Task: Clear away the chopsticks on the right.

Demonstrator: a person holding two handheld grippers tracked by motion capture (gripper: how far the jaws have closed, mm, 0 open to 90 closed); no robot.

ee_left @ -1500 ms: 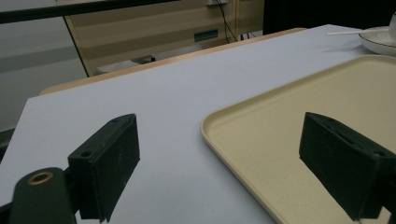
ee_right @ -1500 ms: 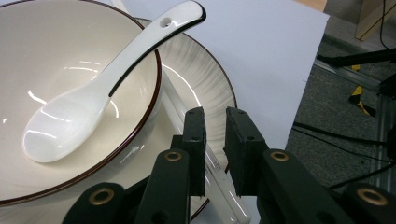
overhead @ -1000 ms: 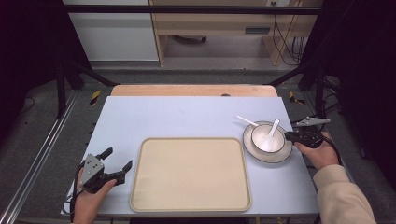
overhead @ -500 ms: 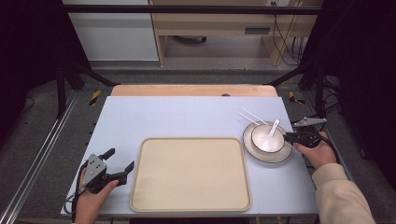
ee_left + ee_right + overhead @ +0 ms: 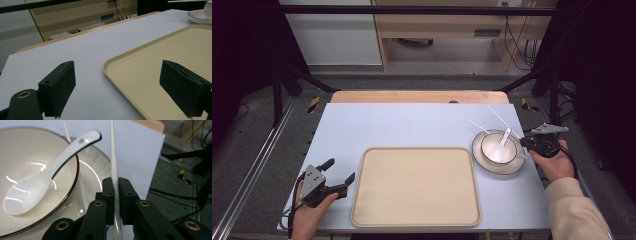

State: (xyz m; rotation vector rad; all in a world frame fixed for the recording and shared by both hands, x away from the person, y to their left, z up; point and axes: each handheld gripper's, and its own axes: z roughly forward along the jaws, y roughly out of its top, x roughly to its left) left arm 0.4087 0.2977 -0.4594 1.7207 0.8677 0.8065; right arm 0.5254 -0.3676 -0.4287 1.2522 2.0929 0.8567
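Desk (image 5: 412, 125) back half is bare from left edge to near the right corner: free passage across there. Tray (image 5: 414, 186) takes the front centre, its raised rim a low obstacle; inside is flat. Left tool (image 5: 338, 176) sits just beside the tray's left rim, jaws wide, one jaw over the rim in the left gripper view. Right side is crowded: plate (image 5: 514, 167) with bowl (image 5: 498, 148) and spoon (image 5: 503, 138), chopsticks (image 5: 478, 126) sticking out toward the back. Right tool (image 5: 526, 142) is at the plate's right edge, clamped on one chopstick (image 5: 113, 170); narrow desk strip between plate and the edge. Gap between tray and plate is slim.
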